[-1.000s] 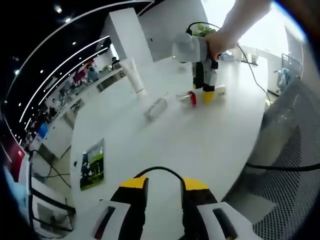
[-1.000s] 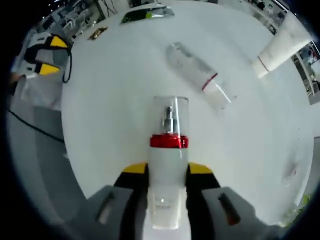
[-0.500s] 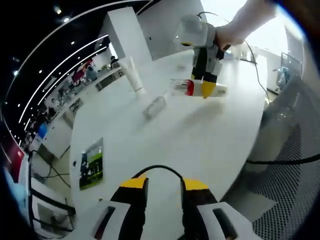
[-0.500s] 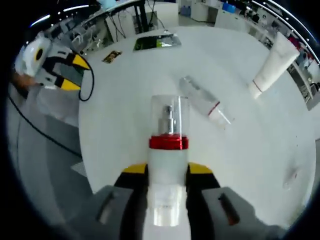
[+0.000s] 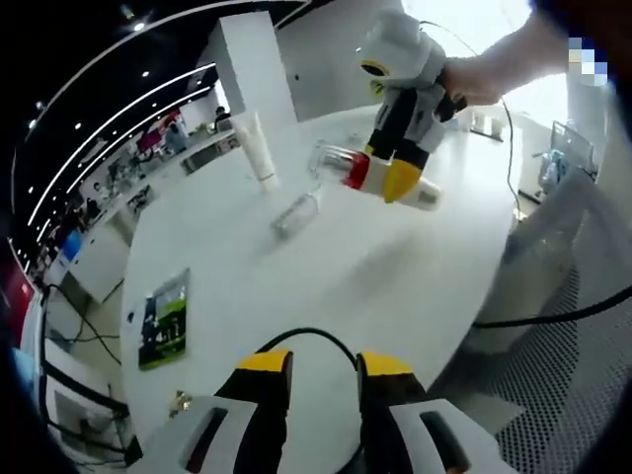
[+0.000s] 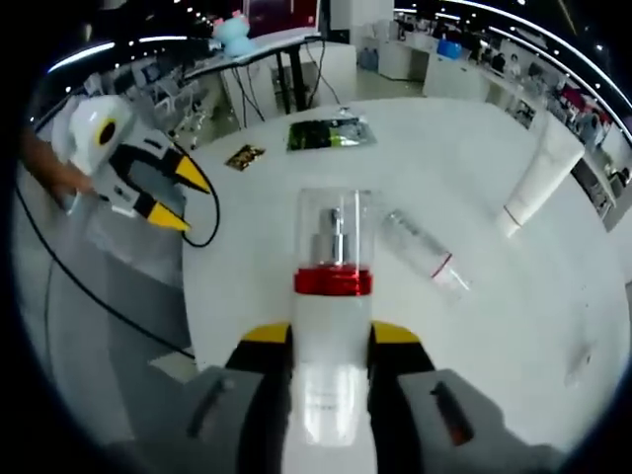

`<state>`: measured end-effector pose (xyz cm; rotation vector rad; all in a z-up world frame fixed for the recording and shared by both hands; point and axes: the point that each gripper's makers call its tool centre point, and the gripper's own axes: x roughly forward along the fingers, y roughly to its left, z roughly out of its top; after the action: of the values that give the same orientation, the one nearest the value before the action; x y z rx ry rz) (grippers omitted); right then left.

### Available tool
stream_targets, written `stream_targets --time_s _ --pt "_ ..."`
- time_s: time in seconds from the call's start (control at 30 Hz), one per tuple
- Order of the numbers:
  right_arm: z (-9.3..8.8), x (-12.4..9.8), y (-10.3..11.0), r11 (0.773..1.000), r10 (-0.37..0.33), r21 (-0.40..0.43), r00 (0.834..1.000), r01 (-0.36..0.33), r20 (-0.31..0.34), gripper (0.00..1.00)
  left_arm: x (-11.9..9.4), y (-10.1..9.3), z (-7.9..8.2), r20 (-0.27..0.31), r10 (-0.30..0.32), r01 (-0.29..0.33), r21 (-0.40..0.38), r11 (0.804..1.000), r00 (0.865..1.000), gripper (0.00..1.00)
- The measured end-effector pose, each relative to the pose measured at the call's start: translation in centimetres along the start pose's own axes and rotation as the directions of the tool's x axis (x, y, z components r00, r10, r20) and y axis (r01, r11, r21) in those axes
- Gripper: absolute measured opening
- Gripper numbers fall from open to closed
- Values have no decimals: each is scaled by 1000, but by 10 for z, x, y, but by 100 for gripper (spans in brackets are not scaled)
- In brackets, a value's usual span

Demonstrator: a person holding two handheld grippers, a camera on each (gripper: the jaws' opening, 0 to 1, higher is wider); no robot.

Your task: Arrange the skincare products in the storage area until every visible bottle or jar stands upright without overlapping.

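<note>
Pump bottle (image 6: 333, 326) with its red collar and clear cap sits clamped between my right gripper (image 6: 332, 348) jaws, lifted clear of the white round table (image 6: 494, 326) and pointing forward along the jaws in the right gripper view; from the left gripper view I see that same bottle (image 5: 380, 178) held nearly level in the air above the far side of the table (image 5: 326, 286), with my right gripper (image 5: 393, 176) and the hand (image 5: 472, 81) behind it reaching in from the upper right. My left gripper (image 5: 323, 367) hangs over the near edge of the table with its yellow-tipped jaws close together and nothing between them, only a narrow gap, a black cable looping just ahead of them; in the right gripper view it (image 6: 183, 202) shows at the left, off the table's edge. On the tabletop a clear bottle with a red band (image 6: 423, 253) lies on its side, also seen in the left gripper view (image 5: 296, 210), and a white tube (image 6: 538, 178) stands on its cap well apart from it, near the far rim (image 5: 257, 148). A green printed leaflet (image 5: 163, 321) lies flat near the table's edge, and a small dark card (image 6: 242, 155) lies just beside it
</note>
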<state>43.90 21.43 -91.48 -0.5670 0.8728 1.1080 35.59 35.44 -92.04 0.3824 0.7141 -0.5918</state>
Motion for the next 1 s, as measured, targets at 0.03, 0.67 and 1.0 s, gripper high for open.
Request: stream_targets --time_s 0.03,0.67,1.0 --pt "2 0 3 1000 2 -8 1000 -2 9 27 0 0 1 4 -11 11 -25 1000 1000 27" --pt "38 -15 51 998 47 -55 981 -38 187 27 -17 -50 107 426 -317 512 -502 697 848 41" --pt "43 -21 67 995 72 -91 971 -52 229 27 -19 -19 129 541 -181 544 -646 536 821 44"
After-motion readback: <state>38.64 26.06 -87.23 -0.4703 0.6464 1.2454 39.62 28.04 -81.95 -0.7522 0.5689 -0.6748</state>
